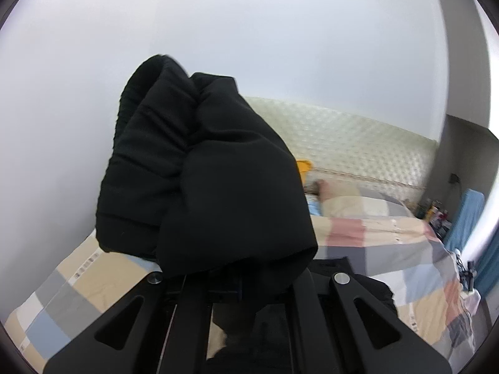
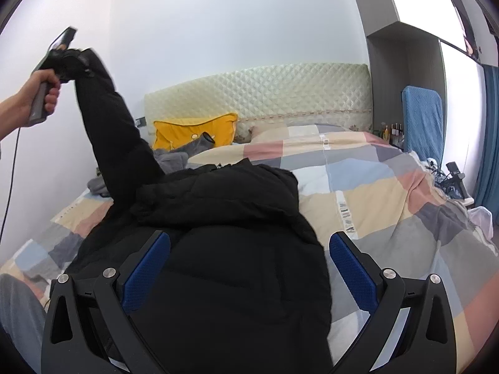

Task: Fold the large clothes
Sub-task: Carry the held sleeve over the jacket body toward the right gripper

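While my left gripper (image 2: pixel 67 53) is lifted high at ten o'clock in the right wrist view, its jaws are pinching the cuff of one sleeve (image 2: pixel 109 124) of the black padded winter jacket (image 2: pixel 230 224), and the bunched cuff fills the left wrist view (image 1: pixel 199 168). The jacket's body lies on the bed's patchwork check quilt (image 2: pixel 389 193), with the sleeve stretched taut from the shoulder up to the cuff — that sleeve's long axis runs from about five o'clock up toward eleven.

My right gripper (image 2: pixel 249 261) hovers low over the jacket's near end, its blue-padded jaws spread wide on either side of the dark fabric and gripping nothing; I cannot tell whether the pads touch the cloth. The trunk's long axis runs straight ahead toward twelve o'clock, toward the quilted cream headboard (image 2: pixel 265 93).

I judge the next move turns on this: the raised sleeve sits left of the trunk, so the left gripper is the one to carry it across — rightward, over the body.
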The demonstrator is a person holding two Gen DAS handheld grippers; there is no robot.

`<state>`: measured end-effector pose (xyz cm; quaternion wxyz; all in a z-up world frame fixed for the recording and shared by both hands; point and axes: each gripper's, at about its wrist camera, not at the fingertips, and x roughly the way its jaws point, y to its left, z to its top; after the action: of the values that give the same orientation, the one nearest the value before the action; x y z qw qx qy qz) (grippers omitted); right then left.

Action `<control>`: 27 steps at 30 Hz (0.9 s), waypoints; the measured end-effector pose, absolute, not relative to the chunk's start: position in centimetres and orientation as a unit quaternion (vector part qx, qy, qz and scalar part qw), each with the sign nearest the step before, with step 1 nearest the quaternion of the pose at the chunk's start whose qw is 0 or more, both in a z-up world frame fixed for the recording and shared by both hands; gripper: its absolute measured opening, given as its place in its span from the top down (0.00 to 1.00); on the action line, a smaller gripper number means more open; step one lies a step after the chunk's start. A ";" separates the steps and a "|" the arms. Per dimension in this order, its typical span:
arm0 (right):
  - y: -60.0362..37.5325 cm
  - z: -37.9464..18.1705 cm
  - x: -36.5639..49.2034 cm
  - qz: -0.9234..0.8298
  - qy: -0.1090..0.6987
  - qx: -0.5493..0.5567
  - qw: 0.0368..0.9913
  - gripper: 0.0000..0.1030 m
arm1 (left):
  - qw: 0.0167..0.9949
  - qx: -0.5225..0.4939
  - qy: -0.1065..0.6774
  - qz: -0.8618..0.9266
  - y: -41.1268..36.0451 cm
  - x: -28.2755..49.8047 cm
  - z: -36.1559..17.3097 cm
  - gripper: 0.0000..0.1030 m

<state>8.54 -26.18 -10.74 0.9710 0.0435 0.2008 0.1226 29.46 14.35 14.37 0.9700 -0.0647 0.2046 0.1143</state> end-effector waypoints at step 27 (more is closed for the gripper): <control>-33.0 -13.0 13.1 0.083 0.224 0.121 0.963 0.00 | 0.940 0.092 0.317 -0.092 -17.1 36.5 -6.5 0.95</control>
<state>13.06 -33.03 -13.00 0.9635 0.1209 0.2240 0.0829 36.55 -17.11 -6.48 0.9397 0.0916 0.3166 -0.0916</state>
